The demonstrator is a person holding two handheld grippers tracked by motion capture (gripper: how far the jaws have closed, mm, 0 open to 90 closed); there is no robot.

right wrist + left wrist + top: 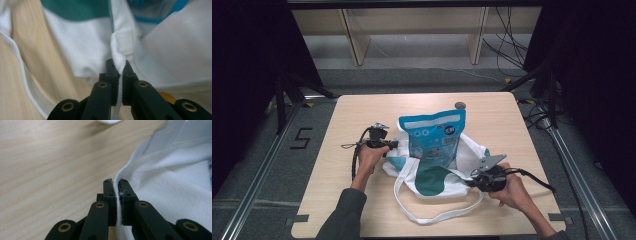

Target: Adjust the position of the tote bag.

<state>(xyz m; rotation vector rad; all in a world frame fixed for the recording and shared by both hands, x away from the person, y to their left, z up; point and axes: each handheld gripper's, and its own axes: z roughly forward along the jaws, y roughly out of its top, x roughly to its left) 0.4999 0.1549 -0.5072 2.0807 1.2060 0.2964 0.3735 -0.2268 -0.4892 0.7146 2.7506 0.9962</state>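
A white cloth bag (432,181) with a green patch lies in the middle of the wooden table (357,112). A blue printed pouch (434,136) sticks out of its mouth toward the far side. My left gripper (394,145) sits at the bag's left edge, and in the left gripper view it (115,182) is shut on the bag's white hem (170,177). My right gripper (469,181) is at the bag's right front side. In the right gripper view it (118,63) is shut on the white rim (85,47), just below a sewn strap patch (123,41).
A long white strap (422,217) loops over the table toward the near edge. A small dark round thing (460,105) rests at the table's far edge. Wooden shelf legs (354,45) and cables (507,45) stand beyond the table.
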